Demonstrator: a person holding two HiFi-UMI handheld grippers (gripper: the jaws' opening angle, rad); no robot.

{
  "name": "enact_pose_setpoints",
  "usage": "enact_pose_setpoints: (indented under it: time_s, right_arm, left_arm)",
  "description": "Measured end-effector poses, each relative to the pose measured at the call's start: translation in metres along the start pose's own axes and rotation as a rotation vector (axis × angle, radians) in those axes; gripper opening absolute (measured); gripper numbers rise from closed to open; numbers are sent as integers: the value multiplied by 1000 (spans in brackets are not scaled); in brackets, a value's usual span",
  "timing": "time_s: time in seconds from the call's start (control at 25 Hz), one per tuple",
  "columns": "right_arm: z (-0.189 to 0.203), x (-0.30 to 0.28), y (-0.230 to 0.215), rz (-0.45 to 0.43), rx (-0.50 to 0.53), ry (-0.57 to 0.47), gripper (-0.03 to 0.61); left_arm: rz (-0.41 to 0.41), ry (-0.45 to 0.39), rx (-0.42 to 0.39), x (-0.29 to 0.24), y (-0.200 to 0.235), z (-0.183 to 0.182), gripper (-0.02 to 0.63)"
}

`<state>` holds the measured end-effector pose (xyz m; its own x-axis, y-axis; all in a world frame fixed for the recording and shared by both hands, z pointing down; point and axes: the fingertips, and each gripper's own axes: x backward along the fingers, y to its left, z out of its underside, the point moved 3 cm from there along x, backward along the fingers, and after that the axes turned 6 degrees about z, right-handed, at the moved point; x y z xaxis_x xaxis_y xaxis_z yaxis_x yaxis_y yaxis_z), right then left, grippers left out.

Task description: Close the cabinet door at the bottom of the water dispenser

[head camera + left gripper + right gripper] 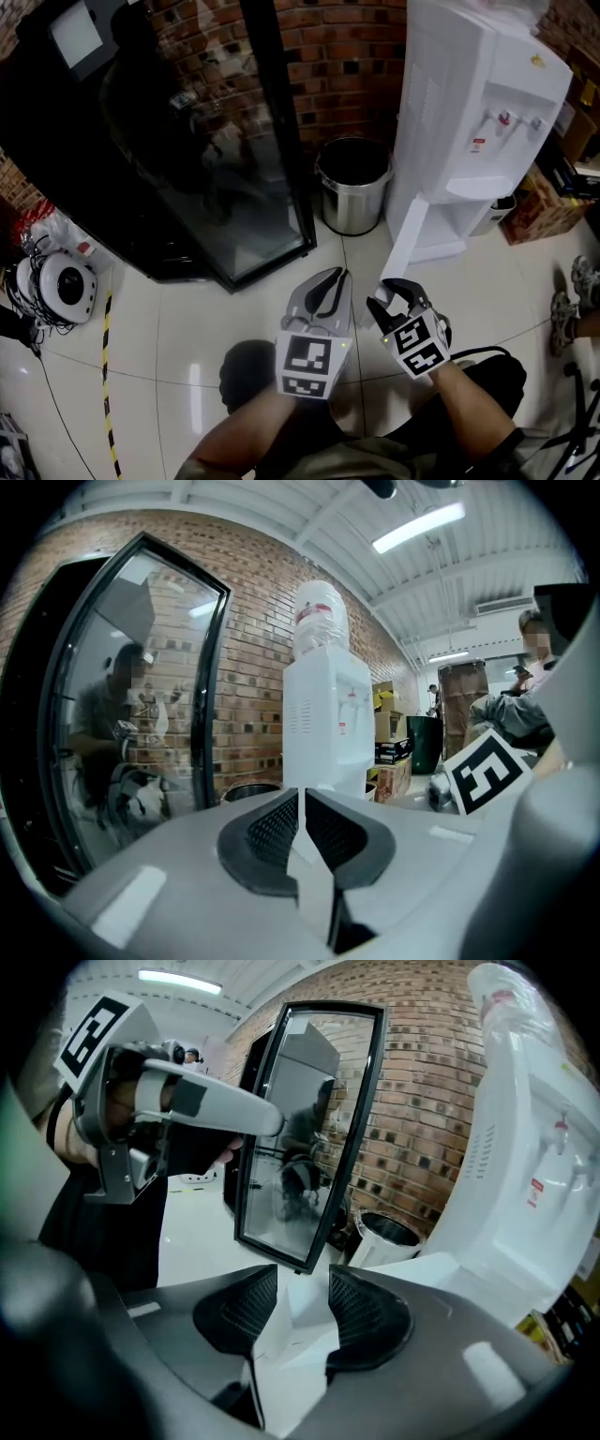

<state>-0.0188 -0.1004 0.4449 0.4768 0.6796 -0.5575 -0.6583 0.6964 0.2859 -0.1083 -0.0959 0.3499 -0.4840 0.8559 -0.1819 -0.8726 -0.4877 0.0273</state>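
Observation:
The white water dispenser [478, 103] stands at the upper right of the head view, against the brick wall. Its bottom cabinet door [408, 248] is swung open toward me. My right gripper [380, 298] is at the door's lower free edge. In the right gripper view the door's thin white edge [298, 1340] sits between the open jaws of the right gripper [302, 1302], and the dispenser [525, 1176] rises to the right. My left gripper [336, 277] hangs just left of the door, shut and holding nothing. In the left gripper view, the left gripper [301, 803] points at the dispenser [323, 724].
A steel waste bin [354, 183] stands left of the dispenser. A tall black cabinet with a glass door [206, 141] fills the upper left. Cardboard boxes [544, 202] sit to the right. A round white device with cables [61, 281] lies at the far left. A shoe [581, 281] shows at the right edge.

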Motion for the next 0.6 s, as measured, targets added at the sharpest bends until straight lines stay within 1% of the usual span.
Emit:
enact_pose_setpoints:
  time_s: [0.12, 0.24, 0.36, 0.44, 0.6]
  right_arm:
    - [18, 21, -8, 27, 19, 34, 167]
    - [37, 43, -23, 69, 7, 59, 167]
    - [56, 60, -41, 116, -29, 87, 167]
    - [71, 72, -59, 150, -56, 122, 156]
    - [99, 91, -106, 210, -175, 191, 126]
  left_arm:
    - [55, -24, 2, -12, -27, -10, 21]
    - [118, -43, 0, -25, -60, -20, 15]
    - [174, -50, -11, -38, -92, -23, 11]
    - [208, -47, -22, -46, -112, -23, 6]
    - [238, -15, -58, -60, -132, -16, 3]
